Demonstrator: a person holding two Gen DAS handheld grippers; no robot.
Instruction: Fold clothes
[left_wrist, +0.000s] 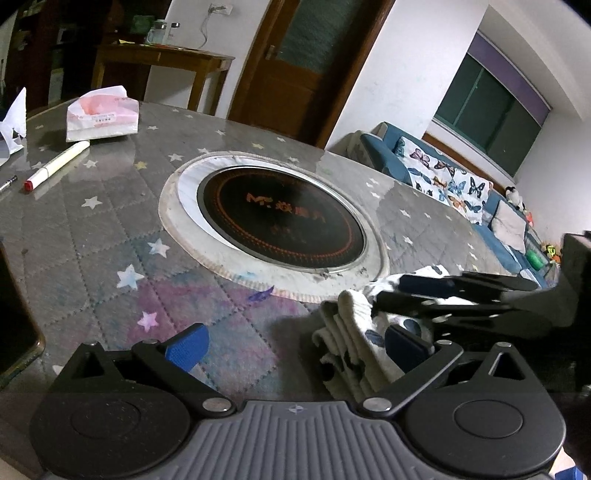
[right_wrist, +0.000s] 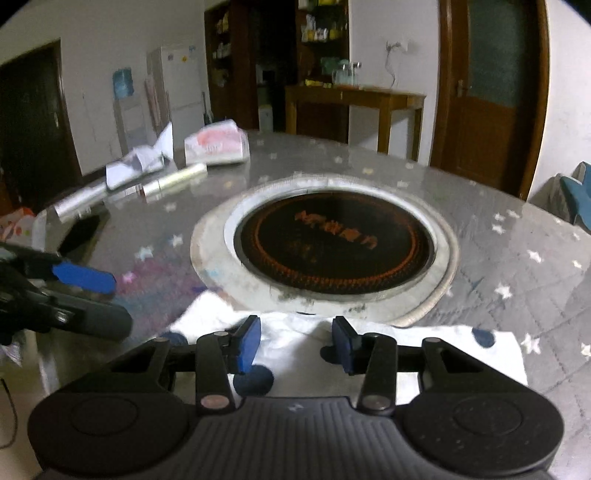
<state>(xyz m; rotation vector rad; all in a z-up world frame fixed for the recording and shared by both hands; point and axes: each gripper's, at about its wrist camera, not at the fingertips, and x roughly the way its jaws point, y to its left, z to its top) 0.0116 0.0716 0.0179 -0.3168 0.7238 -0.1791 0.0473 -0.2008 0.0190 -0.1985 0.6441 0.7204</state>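
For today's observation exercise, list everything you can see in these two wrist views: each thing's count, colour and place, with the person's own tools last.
Folded garment: one, white with dark blue spots, near table edge.
Round table: one, grey star-patterned cover.
Built-in cooktop: one, black with orange rings, table centre.
Tissue pack: one, pink and white, far left of table.
Marker: one, white with red cap, beside the tissue pack.
Crumpled paper: white, far left of table.
Wooden side table: one, brown, by the wall.
Door: one, brown, behind the table.
Sofa: one, blue, butterfly-print cover, under the window.
Left gripper: black, blue fingers, open.
Right gripper: black, blue fingers, open above the garment.
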